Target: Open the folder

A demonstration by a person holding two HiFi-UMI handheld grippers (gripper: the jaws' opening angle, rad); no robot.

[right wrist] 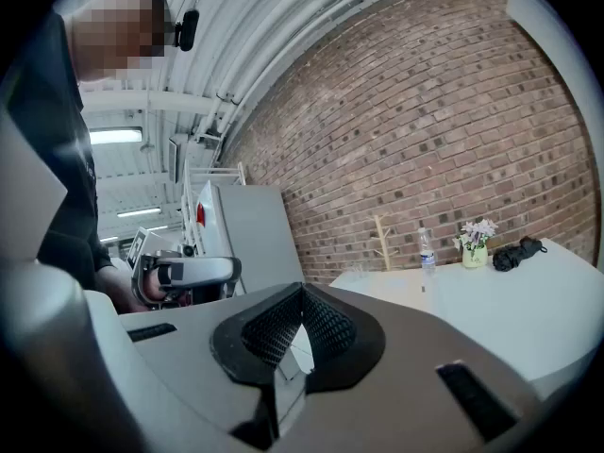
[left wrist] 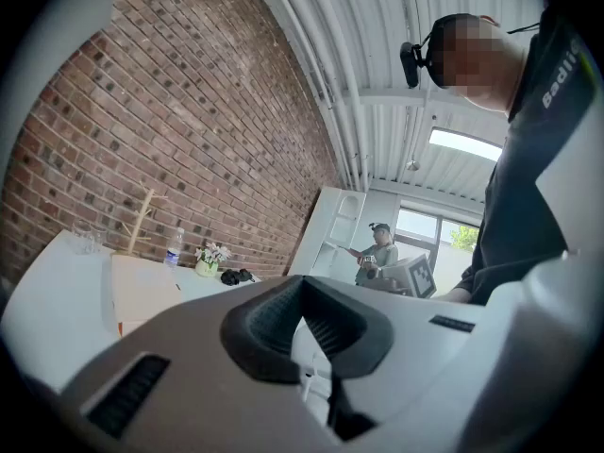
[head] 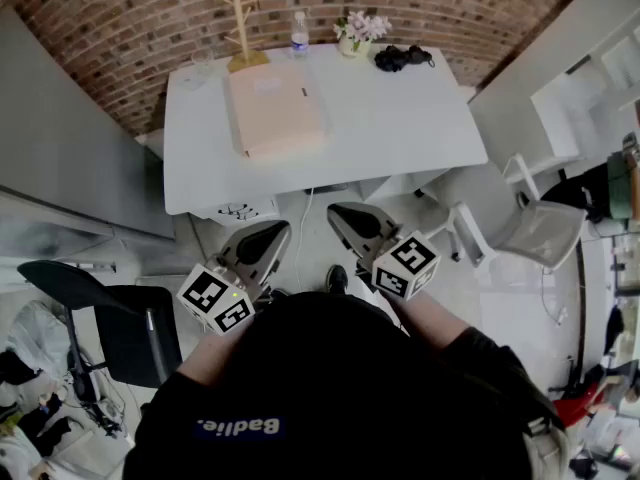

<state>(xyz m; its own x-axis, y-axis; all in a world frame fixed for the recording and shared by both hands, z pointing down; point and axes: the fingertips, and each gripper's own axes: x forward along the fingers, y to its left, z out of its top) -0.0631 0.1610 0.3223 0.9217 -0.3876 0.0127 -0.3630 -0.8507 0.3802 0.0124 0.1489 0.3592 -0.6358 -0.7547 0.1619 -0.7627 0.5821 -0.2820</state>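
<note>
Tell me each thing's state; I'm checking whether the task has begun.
folder: closed, lying flat on the table.
left gripper: shut, empty, held short of the table.
right gripper: shut, empty, held short of the table.
water bottle: upright.

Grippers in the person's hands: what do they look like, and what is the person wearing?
The left gripper and right gripper match: grey, wedge-shaped shells with black ribbed pads on the jaws. Each carries a white cube with black square markers. The person wears a black top with white lettering.
</note>
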